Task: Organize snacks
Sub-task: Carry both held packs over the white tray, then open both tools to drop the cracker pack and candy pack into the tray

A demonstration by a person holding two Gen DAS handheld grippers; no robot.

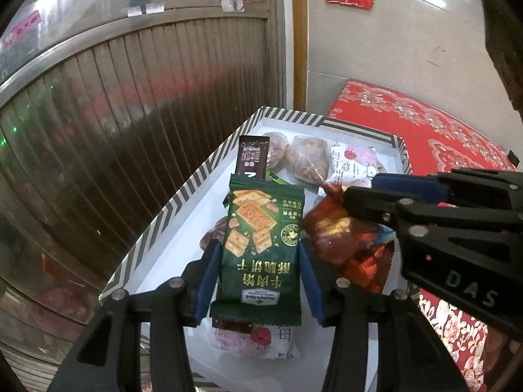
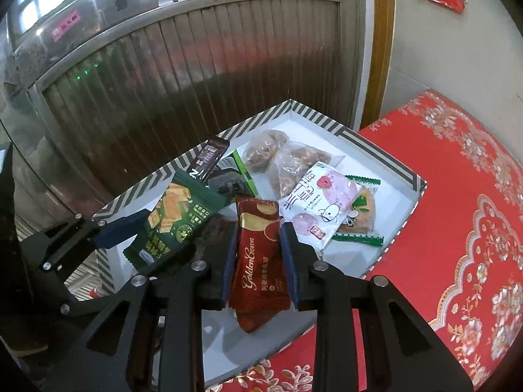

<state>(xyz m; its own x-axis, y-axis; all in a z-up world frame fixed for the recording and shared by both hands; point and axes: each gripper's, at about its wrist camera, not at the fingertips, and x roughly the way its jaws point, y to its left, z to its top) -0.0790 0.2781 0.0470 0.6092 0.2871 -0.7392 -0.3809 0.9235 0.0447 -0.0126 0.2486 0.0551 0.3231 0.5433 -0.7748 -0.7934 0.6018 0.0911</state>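
My left gripper is shut on a green cracker packet, with a dark brown bar held behind it, above the striped white box. My right gripper is shut on a red Golden Crown packet over the same box. In the right wrist view the left gripper and its green packet are at the left. In the left wrist view the right gripper comes in from the right with the red packet.
In the box lie two clear bags of brown snacks, a white and pink packet and a green-edged biscuit packet. The box stands on a red floral cloth. A metal ribbed shutter stands behind it.
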